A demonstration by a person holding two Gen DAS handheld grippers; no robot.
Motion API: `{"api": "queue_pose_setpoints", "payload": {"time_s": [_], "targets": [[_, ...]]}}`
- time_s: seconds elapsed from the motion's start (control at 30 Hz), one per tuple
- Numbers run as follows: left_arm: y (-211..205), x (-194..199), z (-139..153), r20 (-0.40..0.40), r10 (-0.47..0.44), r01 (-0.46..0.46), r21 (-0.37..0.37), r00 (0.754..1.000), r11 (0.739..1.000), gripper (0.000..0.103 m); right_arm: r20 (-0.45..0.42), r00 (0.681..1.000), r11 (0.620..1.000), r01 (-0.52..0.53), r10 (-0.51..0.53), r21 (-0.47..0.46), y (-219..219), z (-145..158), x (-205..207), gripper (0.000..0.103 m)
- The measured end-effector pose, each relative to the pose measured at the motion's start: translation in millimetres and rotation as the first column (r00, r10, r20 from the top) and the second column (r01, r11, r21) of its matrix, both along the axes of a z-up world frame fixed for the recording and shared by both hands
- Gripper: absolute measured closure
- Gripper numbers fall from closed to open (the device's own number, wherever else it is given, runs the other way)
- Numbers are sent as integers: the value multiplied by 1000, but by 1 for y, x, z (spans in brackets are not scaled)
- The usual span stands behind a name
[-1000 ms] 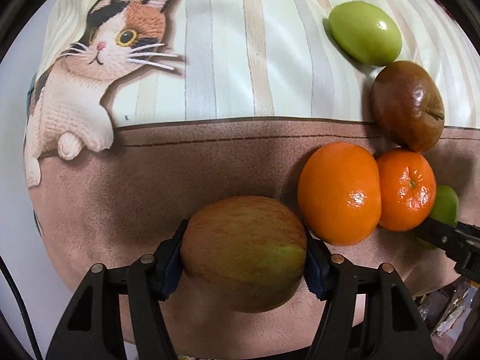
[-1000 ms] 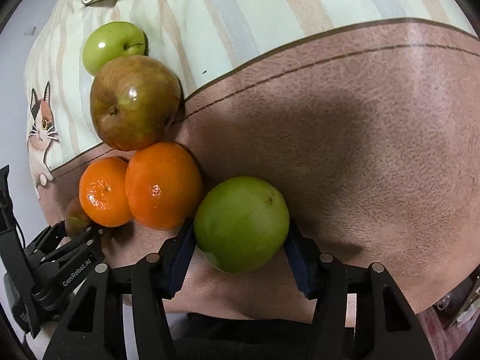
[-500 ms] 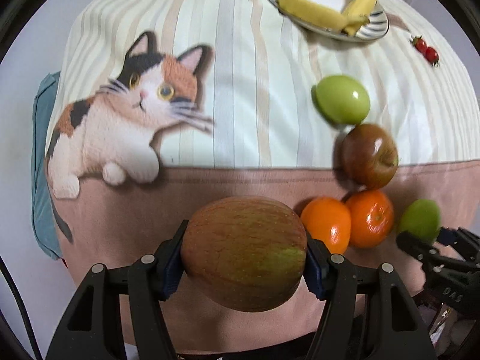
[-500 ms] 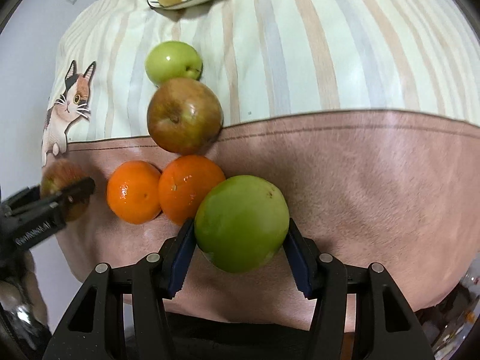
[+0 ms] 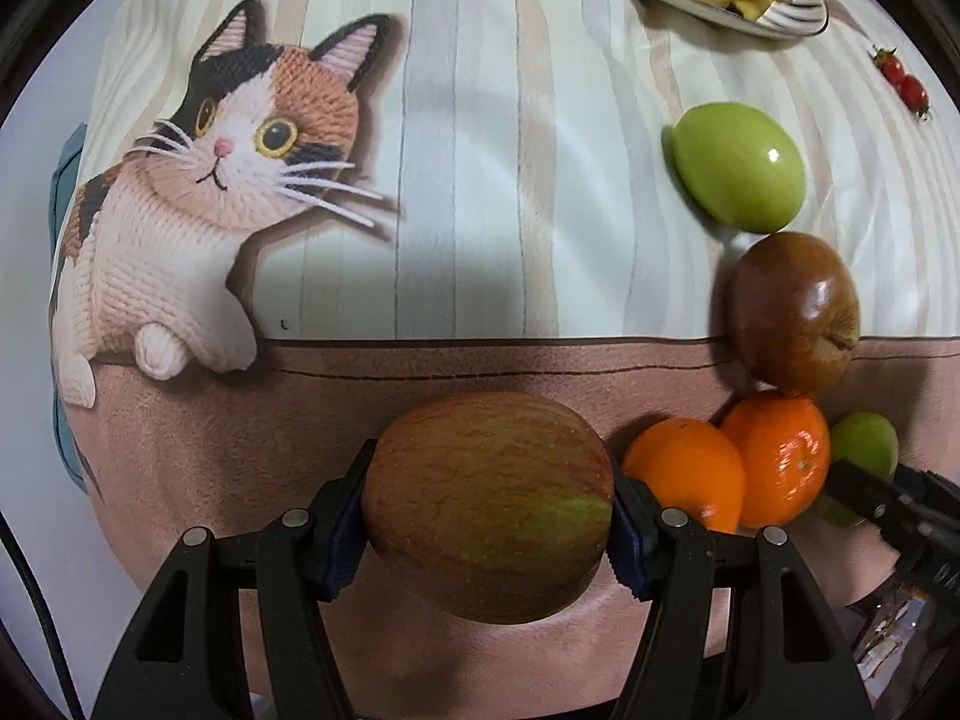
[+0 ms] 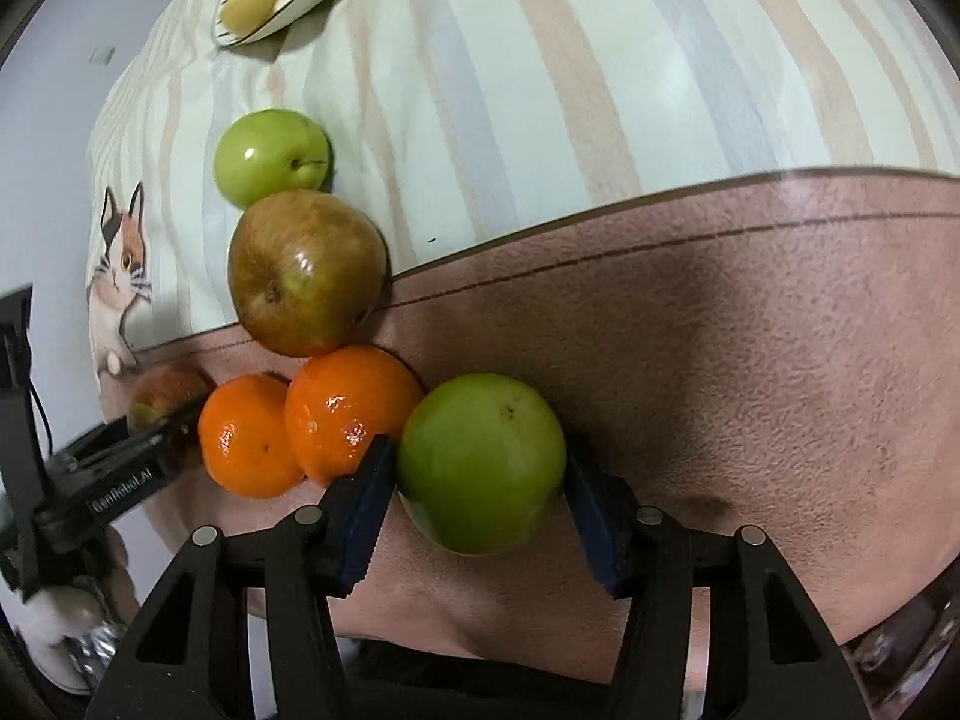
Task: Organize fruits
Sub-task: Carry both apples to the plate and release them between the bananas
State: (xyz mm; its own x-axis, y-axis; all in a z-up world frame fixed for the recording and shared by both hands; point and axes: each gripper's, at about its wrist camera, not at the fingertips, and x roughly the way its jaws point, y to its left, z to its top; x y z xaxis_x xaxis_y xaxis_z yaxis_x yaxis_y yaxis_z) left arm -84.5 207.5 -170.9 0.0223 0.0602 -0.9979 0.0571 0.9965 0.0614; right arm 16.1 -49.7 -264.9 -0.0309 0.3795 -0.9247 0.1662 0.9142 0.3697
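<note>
My left gripper (image 5: 489,516) is shut on a red-green striped apple (image 5: 489,480), held over the brown band of the cloth. My right gripper (image 6: 480,480) is shut on a green apple (image 6: 480,456), right beside two oranges (image 6: 348,408) (image 6: 249,435). Behind the oranges a dark red apple (image 6: 306,273) and a second green apple (image 6: 273,156) lie in a row. The left wrist view shows the same oranges (image 5: 684,468) (image 5: 780,456), dark red apple (image 5: 792,312) and green apple (image 5: 738,165), with the right gripper (image 5: 858,480) at the far right.
A plate with bananas (image 5: 780,21) sits at the back of the striped cloth, with two cherry tomatoes (image 5: 903,81) to its right. A cat picture (image 5: 210,198) fills the cloth's left side. The table's front edge runs just under both grippers.
Both grippers rose away from the cloth with their apples, then came back closer to it. Each grip is unchanged, and the fruits on the cloth have not moved.
</note>
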Motion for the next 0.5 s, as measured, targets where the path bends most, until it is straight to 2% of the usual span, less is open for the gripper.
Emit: {"api": "queue_pose_setpoints", "payload": {"time_s": [0.1, 0.23, 0.3, 0.33, 0.4, 0.43, 0.5], "targets": [[1, 12, 19, 23, 2, -2, -16, 1000, 1000, 40, 40, 999, 999, -23, 24, -26, 20, 15, -6, 45], [5, 12, 51, 62, 11, -7, -61, 998, 998, 40, 87, 996, 1000, -25, 25, -2, 15, 45, -8, 45], [17, 8, 81, 88, 17, -8, -102, 996, 995, 40, 112, 993, 1000, -23, 21, 18, 3, 56, -1, 45], [25, 40, 82, 98, 18, -6, -119, 995, 993, 40, 125, 992, 999, -22, 18, 30, 0, 64, 2, 45], [25, 61, 100, 127, 22, -1, -162, 992, 987, 40, 156, 988, 999, -20, 12, 48, -9, 77, 20, 45], [29, 55, 114, 141, 24, 2, -182, 990, 983, 40, 174, 985, 998, -22, 12, 58, -9, 87, 26, 45], [6, 89, 141, 167, 24, 13, -219, 986, 976, 40, 208, 978, 997, -19, 3, 74, -18, 105, 40, 45]]}}
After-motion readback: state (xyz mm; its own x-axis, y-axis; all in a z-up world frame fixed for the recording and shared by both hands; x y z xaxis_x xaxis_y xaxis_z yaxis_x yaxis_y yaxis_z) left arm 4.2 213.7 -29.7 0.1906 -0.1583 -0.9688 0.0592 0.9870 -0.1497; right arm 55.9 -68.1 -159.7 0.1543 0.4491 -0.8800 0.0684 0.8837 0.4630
